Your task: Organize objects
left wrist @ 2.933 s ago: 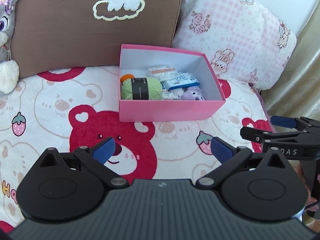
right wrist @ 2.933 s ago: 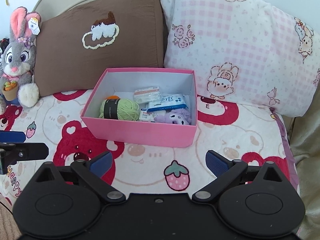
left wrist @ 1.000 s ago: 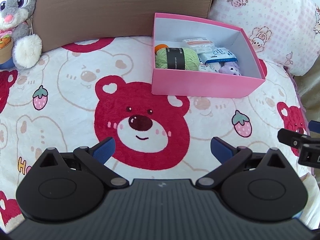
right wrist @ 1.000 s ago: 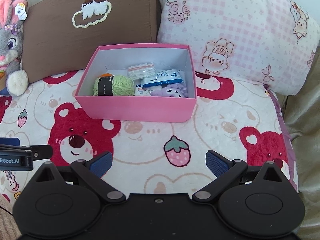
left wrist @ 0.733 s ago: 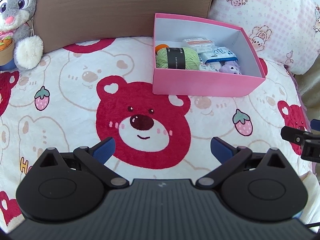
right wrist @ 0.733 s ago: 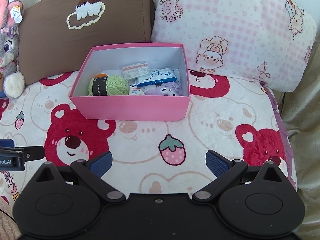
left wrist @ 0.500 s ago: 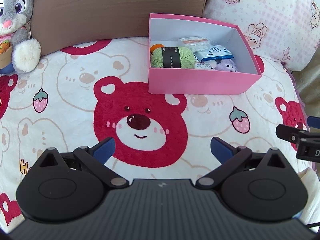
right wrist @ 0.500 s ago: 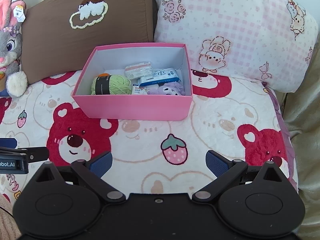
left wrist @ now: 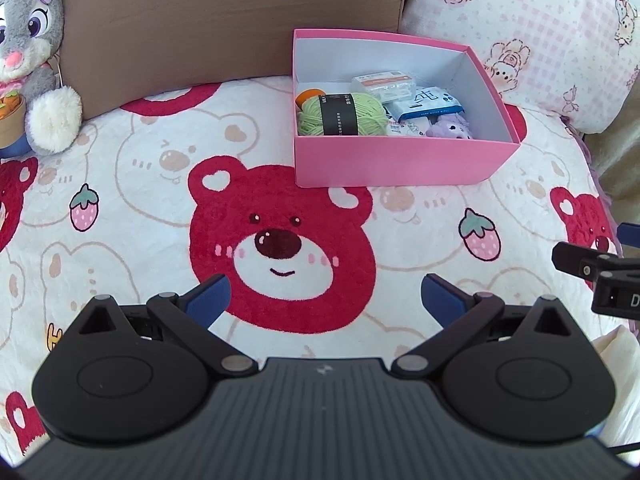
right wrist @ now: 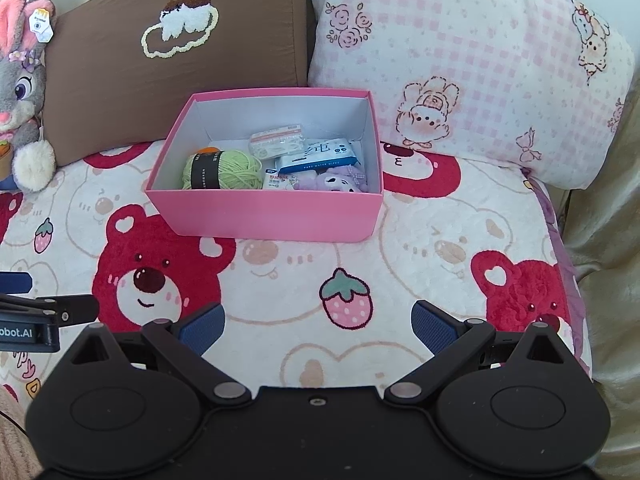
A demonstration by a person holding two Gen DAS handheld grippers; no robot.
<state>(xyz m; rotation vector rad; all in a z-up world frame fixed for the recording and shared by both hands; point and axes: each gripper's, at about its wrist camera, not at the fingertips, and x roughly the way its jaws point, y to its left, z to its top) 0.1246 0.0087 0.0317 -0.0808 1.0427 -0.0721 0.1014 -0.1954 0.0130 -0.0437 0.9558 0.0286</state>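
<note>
A pink box stands on the bear-print blanket, in front of the pillows. Inside lie a green yarn ball with a black band, a blue wipes pack, a clear packet and a purple plush toy. My left gripper is open and holds nothing, low over the red bear print, well short of the box. My right gripper is open too, hanging over the strawberry print, nothing between its fingers.
A brown pillow and a pink checked pillow lean behind the box. A grey plush rabbit sits at the far left. The bed's edge and beige fabric lie at the right.
Both grippers pulled back from the box over the last seconds, then drifted slightly; the box sits a little nearer in both views than half a second ago. Both stayed open.
</note>
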